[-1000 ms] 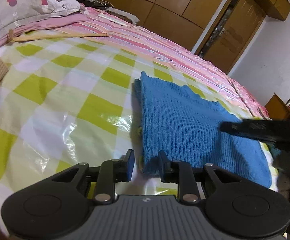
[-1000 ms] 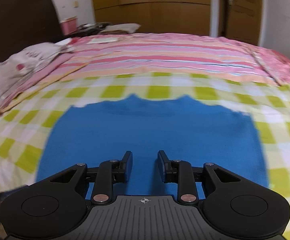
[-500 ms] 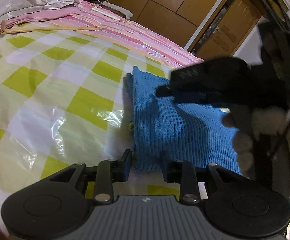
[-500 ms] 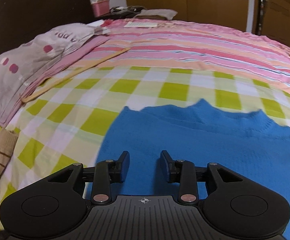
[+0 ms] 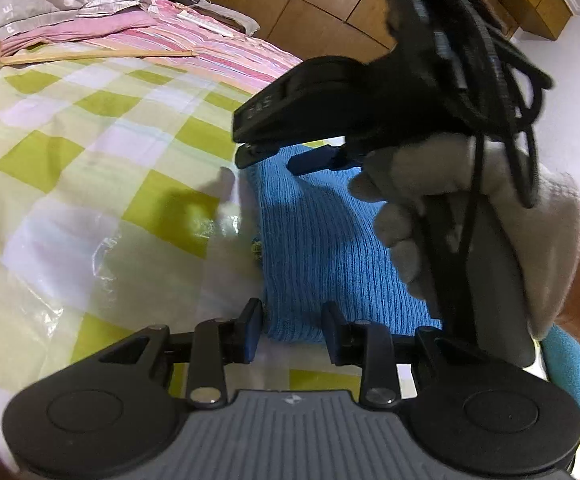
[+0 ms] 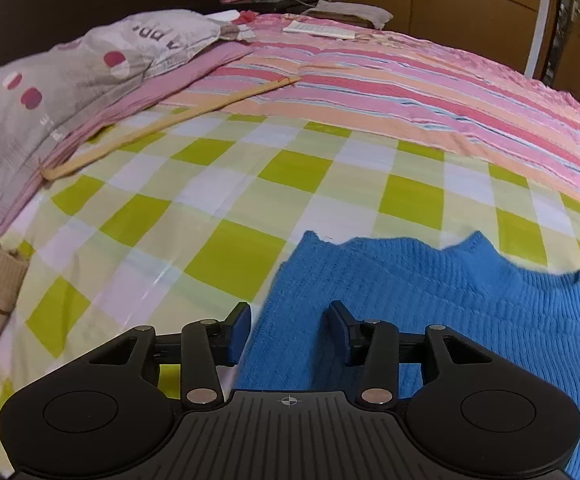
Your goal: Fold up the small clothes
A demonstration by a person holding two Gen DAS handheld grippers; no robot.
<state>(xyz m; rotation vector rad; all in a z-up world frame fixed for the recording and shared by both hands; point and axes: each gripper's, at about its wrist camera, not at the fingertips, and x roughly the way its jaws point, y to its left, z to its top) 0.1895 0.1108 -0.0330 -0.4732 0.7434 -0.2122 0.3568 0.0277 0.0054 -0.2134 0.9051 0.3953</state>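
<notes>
Blue sweater [image 5: 329, 248] lies flat on checked sheet [image 5: 90, 152]. Right gripper [image 6: 288, 326] has swung across to sweater's left edge, fingers spread, empty — left gripper [image 5: 291, 330] straddles near corner, unclenched. Likely a two-point pickup for folding.

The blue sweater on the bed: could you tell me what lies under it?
The blue sweater rests on the green-checked sheet, which shows all around it. What the sweater covers cannot be seen.
</notes>
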